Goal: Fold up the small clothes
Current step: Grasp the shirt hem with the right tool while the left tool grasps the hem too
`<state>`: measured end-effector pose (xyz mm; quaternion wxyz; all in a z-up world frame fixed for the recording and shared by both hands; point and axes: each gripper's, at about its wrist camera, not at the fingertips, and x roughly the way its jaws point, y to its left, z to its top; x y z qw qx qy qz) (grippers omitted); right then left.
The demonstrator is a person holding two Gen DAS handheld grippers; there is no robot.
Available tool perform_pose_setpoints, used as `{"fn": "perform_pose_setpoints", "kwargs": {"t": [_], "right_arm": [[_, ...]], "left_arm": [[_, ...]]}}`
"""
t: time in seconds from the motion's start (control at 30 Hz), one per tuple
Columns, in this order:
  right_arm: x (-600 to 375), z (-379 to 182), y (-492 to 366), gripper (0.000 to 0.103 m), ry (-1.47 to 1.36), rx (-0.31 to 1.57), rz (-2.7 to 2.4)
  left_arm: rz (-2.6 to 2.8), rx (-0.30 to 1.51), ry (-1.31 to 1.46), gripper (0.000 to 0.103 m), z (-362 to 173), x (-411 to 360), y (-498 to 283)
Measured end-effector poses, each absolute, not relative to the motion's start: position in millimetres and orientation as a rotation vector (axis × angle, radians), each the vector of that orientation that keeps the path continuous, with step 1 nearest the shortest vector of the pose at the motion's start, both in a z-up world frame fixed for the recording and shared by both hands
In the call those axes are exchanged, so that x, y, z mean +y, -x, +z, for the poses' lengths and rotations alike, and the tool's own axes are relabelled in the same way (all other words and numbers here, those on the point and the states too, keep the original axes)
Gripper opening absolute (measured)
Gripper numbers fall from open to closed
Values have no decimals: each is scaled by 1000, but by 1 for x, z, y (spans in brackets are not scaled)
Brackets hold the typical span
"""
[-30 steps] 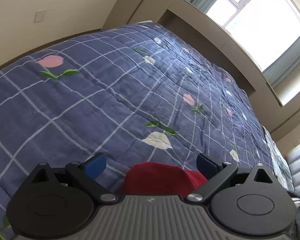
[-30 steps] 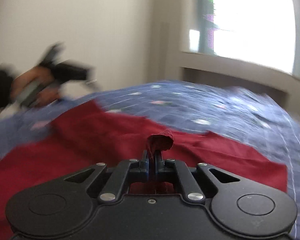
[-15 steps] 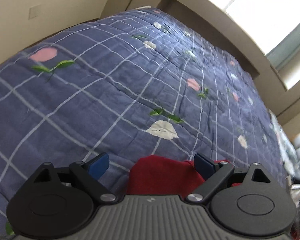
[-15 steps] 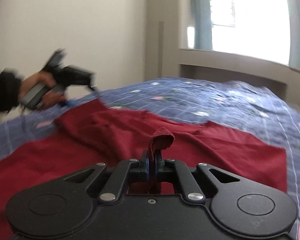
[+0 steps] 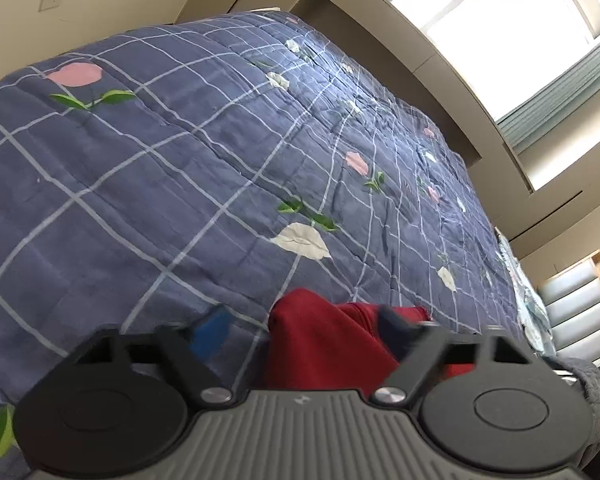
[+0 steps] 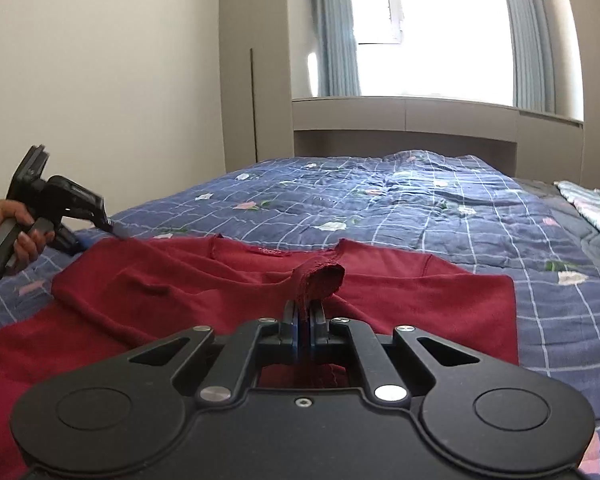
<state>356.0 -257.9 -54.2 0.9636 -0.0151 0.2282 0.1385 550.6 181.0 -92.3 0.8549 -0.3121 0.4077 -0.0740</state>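
A dark red shirt (image 6: pixel 172 280) lies spread on the blue checked quilt (image 6: pixel 380 204), collar toward the window. My right gripper (image 6: pixel 305 314) is shut on a bunched red cuff (image 6: pixel 320 278) of the shirt and holds it just above the cloth. My left gripper (image 5: pixel 300 330) is open, its fingers either side of a raised red fold of the shirt (image 5: pixel 320 340). It shows in the right wrist view (image 6: pixel 112 230) at the shirt's far left corner, held by a hand.
The quilt (image 5: pixel 180 160) covers the whole bed. A pale patterned cloth (image 6: pixel 592 204) lies at the bed's right edge. A window ledge (image 6: pixel 420 114) and cabinets stand behind the bed, a wall to the left.
The right gripper has lowered and steadied with the cuff still pinched. The left gripper has tilted and come lower over the shirt's corner, and its fingers have drawn a little closer together.
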Motion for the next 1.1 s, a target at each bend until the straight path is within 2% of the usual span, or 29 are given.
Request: {"fn": "perform_pose_setpoints", "kwargs": {"t": [0.03, 0.07, 0.1, 0.13, 0.33, 0.43, 0.57, 0.7, 0.8, 0.87, 0.93, 1.0, 1.1], "right_arm": [[-257, -54, -357, 5, 34, 463, 284], [-257, -54, -357, 5, 36, 463, 285], [-255, -53, -359, 5, 38, 462, 286], [-254, -51, -358, 5, 43, 458, 287], [-247, -34, -367, 5, 133, 378, 259], [-248, -35, -387, 5, 158, 403, 218], [-256, -58, -417, 5, 94, 540, 191], [-257, -73, -421, 6, 82, 571, 178], [-257, -74, -421, 9, 74, 566, 177], [-260, -75, -420, 12, 61, 568, 177], [-261, -76, -419, 15, 48, 569, 172], [-263, -77, -420, 16, 40, 571, 170], [-263, -78, -421, 18, 41, 569, 171]], "left_arm": [[-151, 867, 641, 34, -93, 179, -552], [-155, 876, 626, 27, -94, 177, -553], [-154, 872, 609, 24, -94, 175, -553], [-158, 852, 591, 13, -92, 173, -551], [-182, 611, 443, 9, -62, 154, -519], [-143, 523, 397, 9, -53, 144, -507], [-70, 535, 391, 9, -62, 141, -516], [-36, 591, 404, 9, -77, 145, -527], [-38, 632, 420, 16, -85, 149, -533], [-29, 646, 441, 33, -89, 154, -530], [-27, 652, 476, 69, -88, 163, -524], [-34, 655, 502, 78, -86, 171, -515], [-75, 694, 509, 79, -86, 182, -497]]}}
